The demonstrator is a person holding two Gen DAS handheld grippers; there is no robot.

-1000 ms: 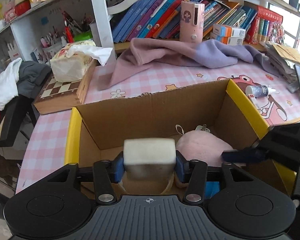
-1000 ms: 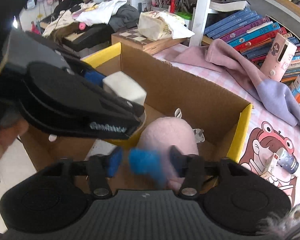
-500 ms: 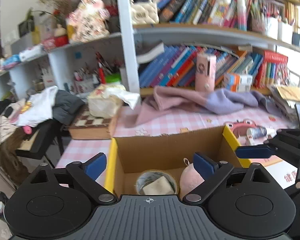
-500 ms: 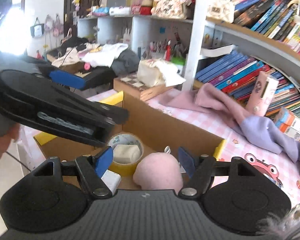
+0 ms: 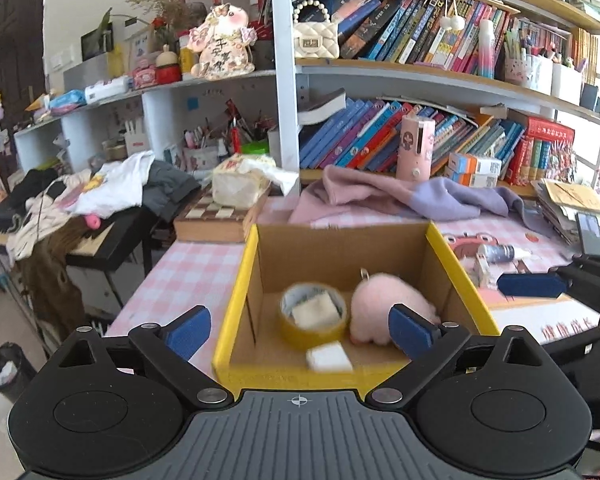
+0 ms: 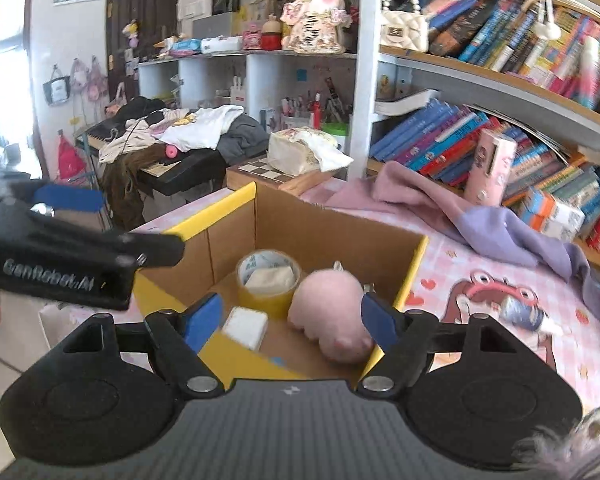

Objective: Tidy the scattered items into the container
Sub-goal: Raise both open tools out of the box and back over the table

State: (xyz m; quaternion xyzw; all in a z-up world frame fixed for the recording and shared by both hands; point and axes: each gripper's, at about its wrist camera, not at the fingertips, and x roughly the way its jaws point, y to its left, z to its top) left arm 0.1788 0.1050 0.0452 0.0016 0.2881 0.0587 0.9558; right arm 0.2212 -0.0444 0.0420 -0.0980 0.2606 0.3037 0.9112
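Observation:
A cardboard box with yellow flaps stands on the pink checked table. Inside lie a yellow tape roll with a white block resting in its hole, a pink plush, and a second white block by the near wall. My left gripper hangs open and wide above the box's near edge, empty. My right gripper hovers over the near corner of the box, its jaws opening, and nothing is between them. The plush and the tape roll lie below it.
A small bottle lies on the table right of the box. A pink and purple cloth is bunched behind it, below the bookshelf. A chessboard case carrying a tissue pack sits at back left. A keyboard piled with clothes stands beyond the table's left edge.
My left gripper let go of the white block, which now rests inside the tape roll. Both grippers drew back and rose away from the box, and their jaws widened.

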